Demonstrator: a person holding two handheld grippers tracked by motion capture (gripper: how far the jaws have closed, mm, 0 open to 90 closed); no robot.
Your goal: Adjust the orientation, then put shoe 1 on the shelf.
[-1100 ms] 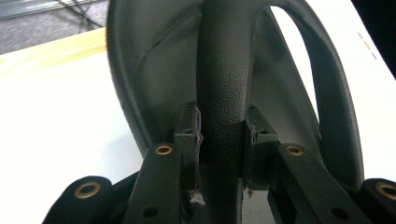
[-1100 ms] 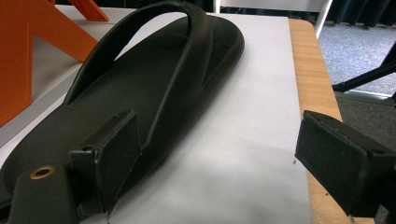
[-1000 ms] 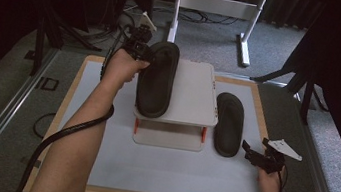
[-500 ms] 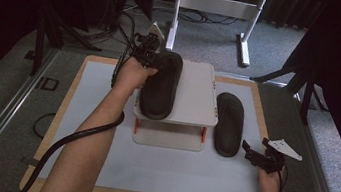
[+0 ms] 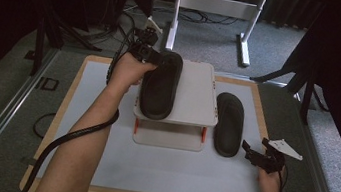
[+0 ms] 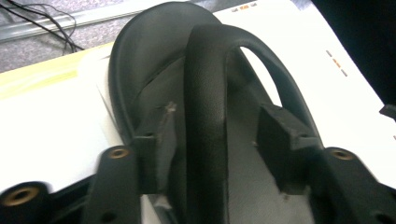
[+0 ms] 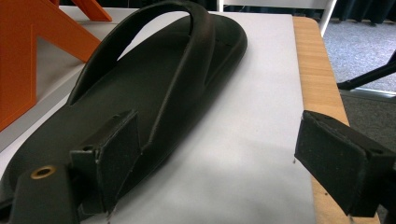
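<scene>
Fingers (image 6: 219,154) astride sandal strap (image 6: 205,93)

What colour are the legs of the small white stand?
Orange legs, clearest in the right gripper view.

Our left gripper (image 6: 212,154) jaws just opened, straddling black sandal (image 6: 154,60) strap (image 6: 205,93), pads clear; sandal on white shelf (image 6: 51,126).
</scene>
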